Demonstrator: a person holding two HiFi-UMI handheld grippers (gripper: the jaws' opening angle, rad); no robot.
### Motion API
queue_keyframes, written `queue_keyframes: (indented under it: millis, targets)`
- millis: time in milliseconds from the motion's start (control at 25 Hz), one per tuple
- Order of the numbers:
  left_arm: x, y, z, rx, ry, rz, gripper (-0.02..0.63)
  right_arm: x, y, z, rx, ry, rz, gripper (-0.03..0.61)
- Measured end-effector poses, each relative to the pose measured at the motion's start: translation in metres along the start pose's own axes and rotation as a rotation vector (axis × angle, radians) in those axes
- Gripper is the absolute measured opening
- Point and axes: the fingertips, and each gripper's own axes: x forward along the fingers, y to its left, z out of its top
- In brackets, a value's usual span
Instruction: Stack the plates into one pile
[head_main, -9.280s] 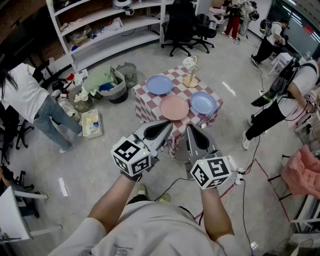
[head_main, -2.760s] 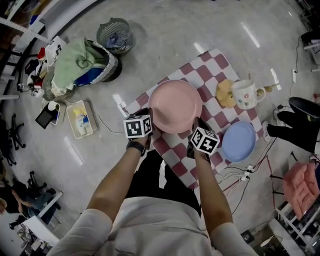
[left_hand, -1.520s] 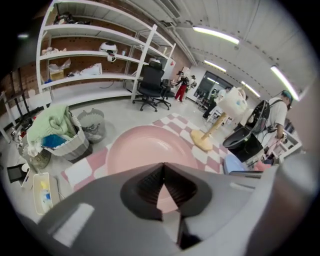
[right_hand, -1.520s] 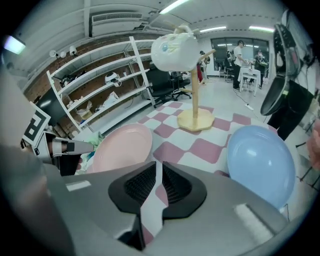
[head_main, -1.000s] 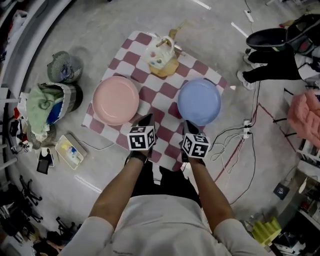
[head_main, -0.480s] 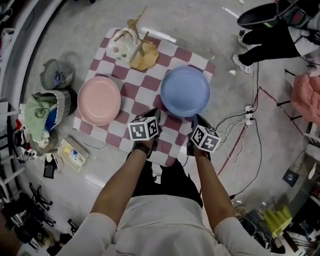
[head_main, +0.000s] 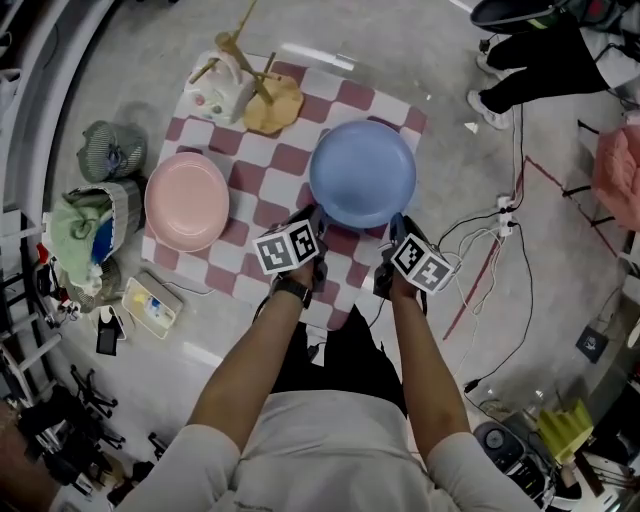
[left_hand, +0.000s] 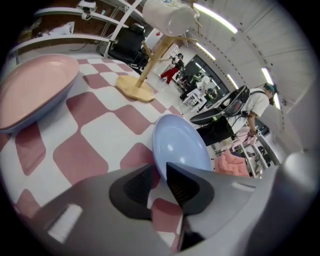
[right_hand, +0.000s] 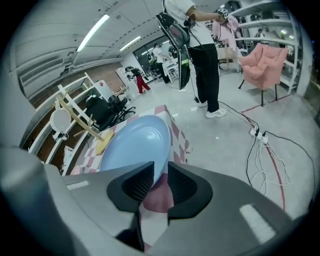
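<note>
Round pink plate (head_main: 186, 200) lies at the left of the red-and-white checked tabletop (head_main: 290, 160). Left gripper (left_hand: 161, 164) and right gripper (right_hand: 161, 163) each pinch the near rim of the round pale-blue plate (head_main: 362, 172) at the table's right. Likely risk: both bites are shallow and on one side, so on lifting the far edge may droop and the plate slide out. Floor basket (head_main: 85, 222) holds green cloth, both plates are empty, and the white mug (head_main: 222, 92) hangs on its wooden stand (head_main: 272, 103).
</note>
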Motion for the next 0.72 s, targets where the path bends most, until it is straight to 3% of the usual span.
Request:
queue_keyframes:
  millis: [720]
  targets:
    - [0.030,0.004,-0.005,-0.077,0.068,0.001,0.044,0.018,-0.006,-0.001,0.049,0.043,0.001,0.057]
